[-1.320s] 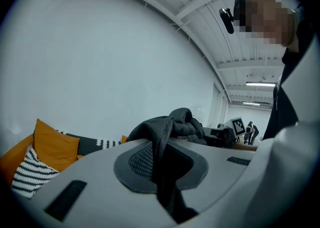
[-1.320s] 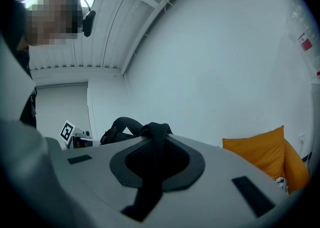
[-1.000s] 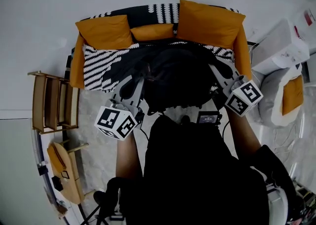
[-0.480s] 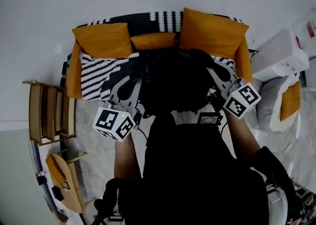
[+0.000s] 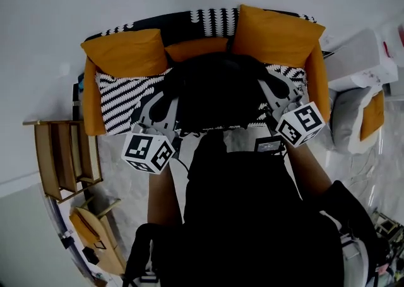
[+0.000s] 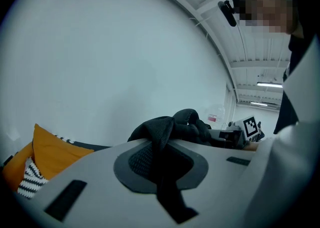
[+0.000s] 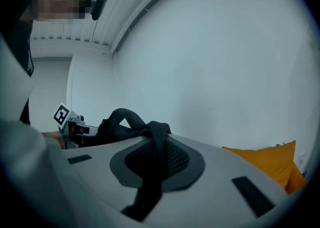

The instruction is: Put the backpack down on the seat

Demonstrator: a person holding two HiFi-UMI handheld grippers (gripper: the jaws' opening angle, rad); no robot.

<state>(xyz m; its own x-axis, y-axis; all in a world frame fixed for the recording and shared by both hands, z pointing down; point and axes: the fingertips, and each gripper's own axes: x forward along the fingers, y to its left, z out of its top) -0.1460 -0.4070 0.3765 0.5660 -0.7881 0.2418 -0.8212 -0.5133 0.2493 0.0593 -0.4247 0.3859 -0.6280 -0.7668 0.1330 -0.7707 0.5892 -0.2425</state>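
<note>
Free room: the left part of the striped seat (image 5: 120,99) lies bare. The black backpack (image 5: 218,93) fills the seat's middle and right part.

Rear limit: 3 orange cushions against the backrest, namely the left cushion (image 5: 126,52), the middle cushion (image 5: 197,48) and the right cushion (image 5: 274,33).

Side limits: a wooden rack (image 5: 63,156) stands beside the left end. A white unit (image 5: 356,58), possibly a cabinet, stands near the right end.

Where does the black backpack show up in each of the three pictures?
Head view: backpack upper centre, against the striped sofa.
Left gripper view: low centre, its strap pinched in the jaws.
Right gripper view: low centre-left, strap pinched likewise.
Shared landmark: orange cushions, low at each gripper view's outer edge.
</note>
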